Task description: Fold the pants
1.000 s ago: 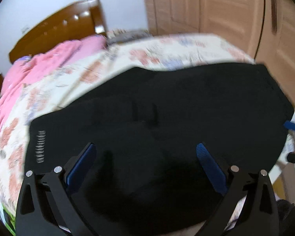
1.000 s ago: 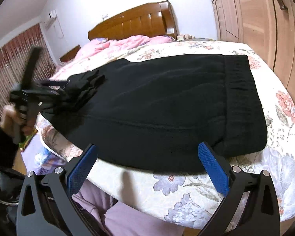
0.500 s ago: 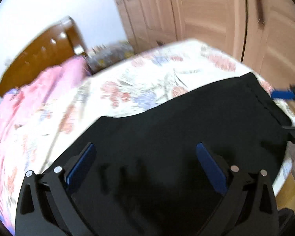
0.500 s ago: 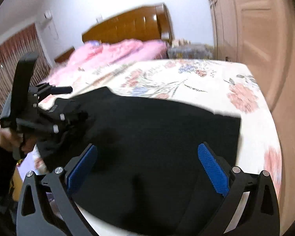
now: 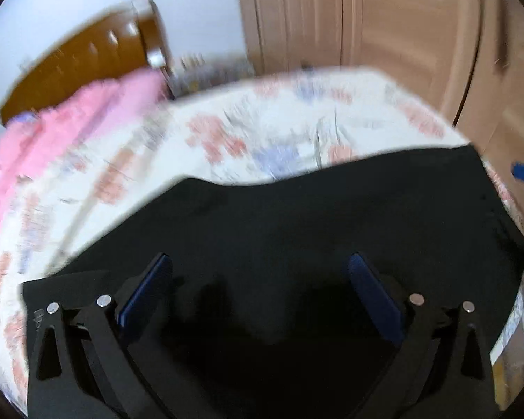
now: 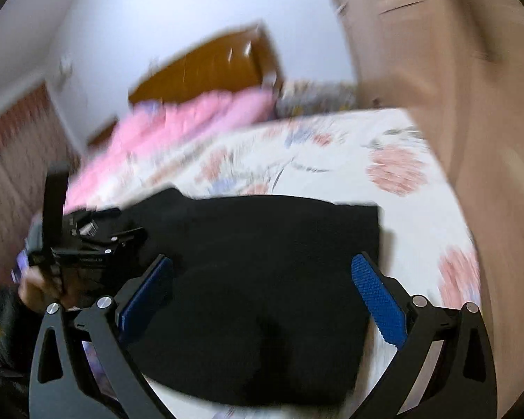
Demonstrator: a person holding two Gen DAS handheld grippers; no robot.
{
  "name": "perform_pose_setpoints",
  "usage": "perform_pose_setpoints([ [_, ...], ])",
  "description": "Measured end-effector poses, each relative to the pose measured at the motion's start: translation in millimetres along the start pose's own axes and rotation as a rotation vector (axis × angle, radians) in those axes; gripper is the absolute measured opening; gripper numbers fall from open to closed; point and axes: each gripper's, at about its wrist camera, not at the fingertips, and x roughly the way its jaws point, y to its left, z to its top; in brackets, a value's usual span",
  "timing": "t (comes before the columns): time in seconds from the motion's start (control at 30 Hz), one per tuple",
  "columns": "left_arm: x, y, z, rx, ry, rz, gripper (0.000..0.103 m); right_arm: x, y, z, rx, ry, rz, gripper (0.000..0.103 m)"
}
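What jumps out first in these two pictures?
A big dark pair of pants lies flat on a flowered bedspread and fills the middle of both views. Blue-padded jaws stand wide apart low in each view, over the pants. A pink blanket is heaped by the wooden headboard.

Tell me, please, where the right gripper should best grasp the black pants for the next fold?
Probably the far right corner of the black pants. It lies flat on the floral bedsheet with both edges exposed, so the open right gripper can come from the pants' right side and pinch the edge.
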Motion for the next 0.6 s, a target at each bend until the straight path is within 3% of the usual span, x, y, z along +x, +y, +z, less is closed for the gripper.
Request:
perform_pose_setpoints([
  [0.07, -17, 5, -11, -0.006, -0.047, 0.044, 0.101, -30, -11, -31, 0.085, -0.051, 0.022, 0.099],
  [0.13, -24, 11, -28, 0.000, -0.059, 0.115, 0.101, -37, -20, -54, 0.161, -0.020, 0.055, 0.099],
  [0.2, -15, 14, -46, 0.023, -0.020, 0.170, 0.101, -35, -23, -71, 0.198, 0.016, 0.065, 0.099],
  [0.33, 17, 22, -68, 0.042, 0.088, 0.190, 0.102, -15, -32, -77, 0.286, 0.036, 0.111, 0.099],
  [0.4, 13, 21, -67, 0.028, 0.066, 0.188, 0.101, -4, -35, -71, 0.311, 0.058, 0.113, 0.099],
  [0.5, -8, 0, -54, 0.052, -0.002, 0.097, 0.101, 12, -38, -64, 0.362, 0.088, 0.080, 0.099],
  [0.6, -26, -47, -48, 0.182, -0.066, -0.057, 0.101, 18, -41, -57, 0.418, 0.109, 0.079, 0.099],
])
